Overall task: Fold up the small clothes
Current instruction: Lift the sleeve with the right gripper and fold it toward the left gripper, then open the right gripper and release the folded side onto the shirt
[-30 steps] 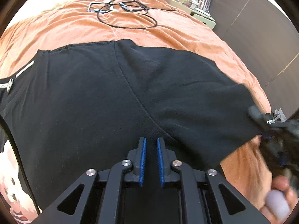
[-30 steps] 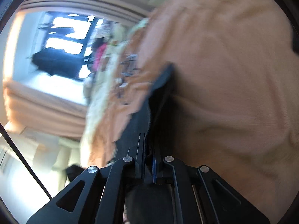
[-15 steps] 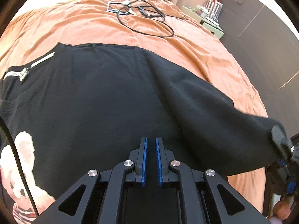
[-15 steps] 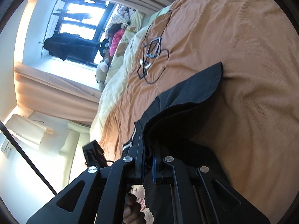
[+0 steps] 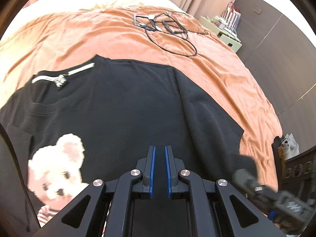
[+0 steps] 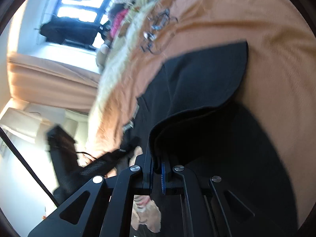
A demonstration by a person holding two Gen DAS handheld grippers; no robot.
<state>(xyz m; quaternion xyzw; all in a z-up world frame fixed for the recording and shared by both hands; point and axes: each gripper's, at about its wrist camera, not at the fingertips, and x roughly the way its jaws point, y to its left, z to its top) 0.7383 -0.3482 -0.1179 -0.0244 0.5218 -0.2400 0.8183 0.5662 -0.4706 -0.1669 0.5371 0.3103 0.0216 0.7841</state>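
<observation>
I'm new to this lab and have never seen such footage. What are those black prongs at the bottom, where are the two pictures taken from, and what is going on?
Each picture comes from a fisheye camera on a hand-held gripper, looking along its two fingers; a person holds one in each hand. The left gripper hovers over a black T-shirt with a bear print, spread on an orange blanket. Its jaws stand slightly apart and seem to grip nothing. The right gripper is shut on the shirt's edge, lifting that side. Tangled cables lie farther up the blanket.
</observation>
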